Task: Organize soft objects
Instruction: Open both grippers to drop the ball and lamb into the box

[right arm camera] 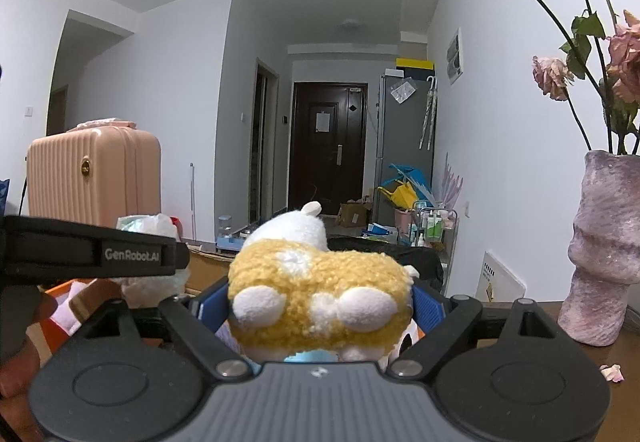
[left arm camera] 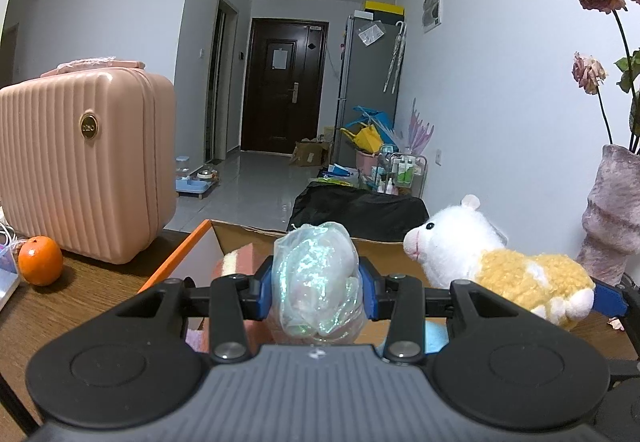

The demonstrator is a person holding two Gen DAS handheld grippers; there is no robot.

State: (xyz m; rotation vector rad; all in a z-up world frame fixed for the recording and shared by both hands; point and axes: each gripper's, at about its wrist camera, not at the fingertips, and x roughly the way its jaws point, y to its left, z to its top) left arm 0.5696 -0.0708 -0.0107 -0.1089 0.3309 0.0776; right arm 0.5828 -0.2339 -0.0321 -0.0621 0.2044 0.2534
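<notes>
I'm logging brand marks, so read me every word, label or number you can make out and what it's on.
"GenRobot.AI": on the side of the left gripper.
Gold badge on the pink suitcase: lettering too small to read.
White board beside the vase: print too small.
Paper on the door: unreadable.

Left gripper (left arm camera: 318, 278), black linkage arms, blue fingers (left arm camera: 370, 292), silver screws, ribbed grey housing, right gripper (right arm camera: 320, 308) alike
</notes>
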